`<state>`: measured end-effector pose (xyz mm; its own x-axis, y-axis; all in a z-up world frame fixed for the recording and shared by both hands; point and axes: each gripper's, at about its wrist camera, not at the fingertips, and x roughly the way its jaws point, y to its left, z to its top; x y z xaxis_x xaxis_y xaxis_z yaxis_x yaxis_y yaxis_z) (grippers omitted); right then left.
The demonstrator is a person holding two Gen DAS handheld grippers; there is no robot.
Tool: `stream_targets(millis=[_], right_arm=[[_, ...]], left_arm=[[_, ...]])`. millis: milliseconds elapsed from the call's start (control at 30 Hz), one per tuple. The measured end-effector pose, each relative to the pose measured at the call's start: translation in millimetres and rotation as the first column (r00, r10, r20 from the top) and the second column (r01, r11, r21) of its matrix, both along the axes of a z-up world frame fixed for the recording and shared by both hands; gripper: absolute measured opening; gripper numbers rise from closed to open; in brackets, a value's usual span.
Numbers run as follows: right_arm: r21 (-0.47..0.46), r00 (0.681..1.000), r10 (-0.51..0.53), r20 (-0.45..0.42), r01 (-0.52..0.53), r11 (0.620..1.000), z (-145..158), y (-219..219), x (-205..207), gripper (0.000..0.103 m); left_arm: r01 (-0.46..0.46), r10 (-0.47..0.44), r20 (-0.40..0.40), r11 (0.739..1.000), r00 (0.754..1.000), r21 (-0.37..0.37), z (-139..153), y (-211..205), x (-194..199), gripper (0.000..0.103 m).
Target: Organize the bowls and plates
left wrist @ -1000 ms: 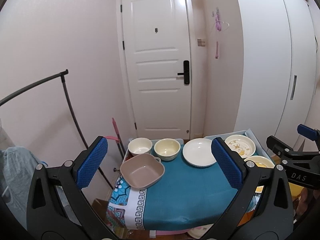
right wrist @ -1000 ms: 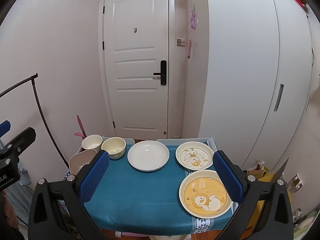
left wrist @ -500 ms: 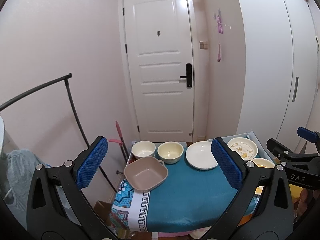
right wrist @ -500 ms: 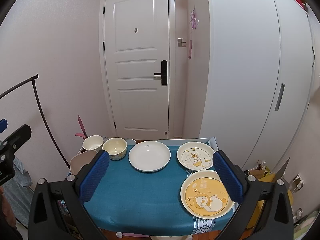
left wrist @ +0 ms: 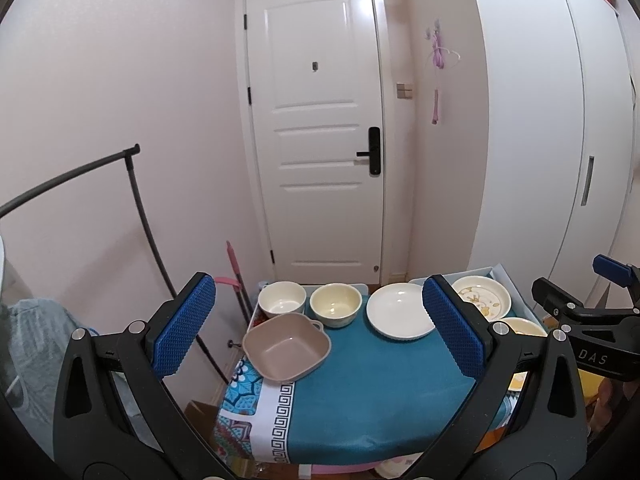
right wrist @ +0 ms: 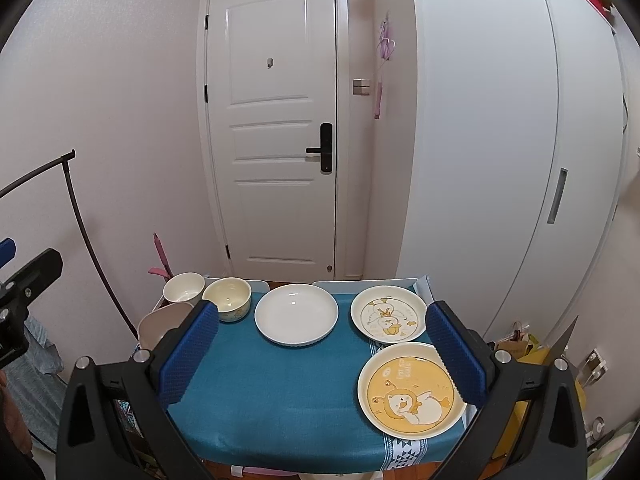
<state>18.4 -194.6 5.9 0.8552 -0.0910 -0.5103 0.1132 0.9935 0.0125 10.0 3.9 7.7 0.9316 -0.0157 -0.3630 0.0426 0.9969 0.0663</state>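
Plates and bowls sit spread over a small tabletop (right wrist: 280, 392) w/ a teal cloth, in front of a white door (right wrist: 276, 128). Far left: white bowl (right wrist: 184, 288), w/ a cream bowl (right wrist: 228, 298) just beside it on the right; can't tell if the two touch. Nearer, at the left edge, a tan square bowl (left wrist: 286, 350) w/ small handles, just in front of the two round bowls. Mid-far: plain white plate (right wrist: 296, 314). Far right: white cartoon plate (right wrist: 388, 312). Near right: yellow cartoon plate (right wrist: 412, 390), close to the white cartoon plate and partly behind the right tool's finger in the right wrist view.

Left tool (left wrist: 316, 336) hangs above the near-left part of the tabletop, fingers spread wide, nothing between them. Right tool (right wrist: 320, 352) hangs over the near-right part, also spread wide, gripping nothing. Neither touches any dish. Each tool shows at the edge of the other's view.

Surroundings: black curved rack (left wrist: 136, 200) at left against the wall, pink-handled item (left wrist: 232, 264) leaning by the door, white wardrobe (right wrist: 500, 140) on the right, paper bags (right wrist: 520, 344) on the floor near right.
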Motion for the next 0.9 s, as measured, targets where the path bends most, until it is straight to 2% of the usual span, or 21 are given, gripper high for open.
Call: stream_targets(millis=[600, 900], right_arm=[[0.006, 1.000, 0.012, 0.003, -0.012, 1.000, 3.2, -4.2, 5.0, 0.103], [0.003, 1.000, 0.021, 0.007, -0.021, 1.000, 2.8, 0.4, 12.2, 0.103]], left_arm=[[-0.008, 0.008, 0.004, 1.000, 1.000, -0.016, -2.4, 5.1, 7.2, 0.103], [-0.007, 0.007, 0.014, 1.000, 1.000, -0.002, 0.4, 7.3, 17.7, 0.103]])
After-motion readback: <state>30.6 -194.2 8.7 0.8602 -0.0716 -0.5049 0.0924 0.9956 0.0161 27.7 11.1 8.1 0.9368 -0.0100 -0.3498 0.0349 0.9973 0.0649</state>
